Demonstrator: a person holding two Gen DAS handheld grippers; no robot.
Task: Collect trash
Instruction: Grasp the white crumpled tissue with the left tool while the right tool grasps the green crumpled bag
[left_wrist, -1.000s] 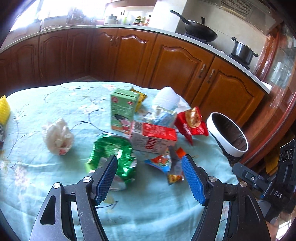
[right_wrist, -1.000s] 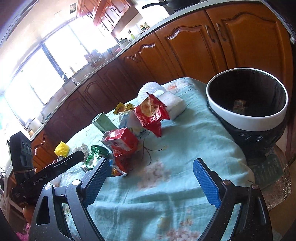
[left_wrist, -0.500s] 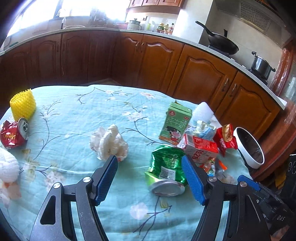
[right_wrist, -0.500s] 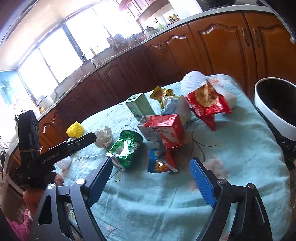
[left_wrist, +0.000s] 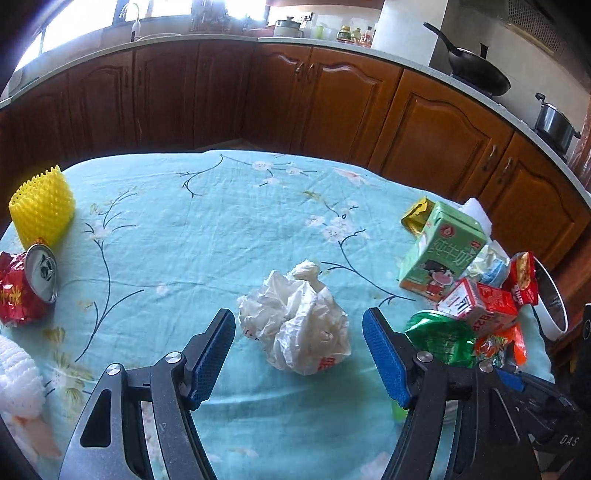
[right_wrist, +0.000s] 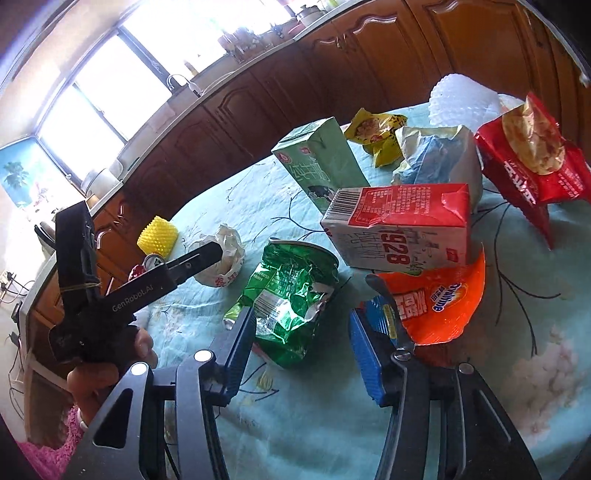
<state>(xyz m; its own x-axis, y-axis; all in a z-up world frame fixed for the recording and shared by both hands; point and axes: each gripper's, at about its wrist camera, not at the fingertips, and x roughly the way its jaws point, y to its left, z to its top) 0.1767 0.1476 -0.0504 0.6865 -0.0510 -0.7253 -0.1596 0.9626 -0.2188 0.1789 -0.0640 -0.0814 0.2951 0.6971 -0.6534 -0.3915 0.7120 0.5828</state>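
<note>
Both grippers have swung away from the bin toward fresh litter, so a new pick seems to be starting. The left gripper (left_wrist: 298, 360), jaws spread wide and empty, now frames the crumpled white bag (left_wrist: 297, 325) between its fingers, near the table's front edge. The right gripper (right_wrist: 301, 349), likewise open, brackets the crushed green can (right_wrist: 291, 295); cartons lie beyond

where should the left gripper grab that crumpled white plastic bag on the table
Grip the crumpled white bag across its bulging middle, coming straight forward and down. The open left gripper already straddles it, and the soft wad has no handle or rim.
</note>
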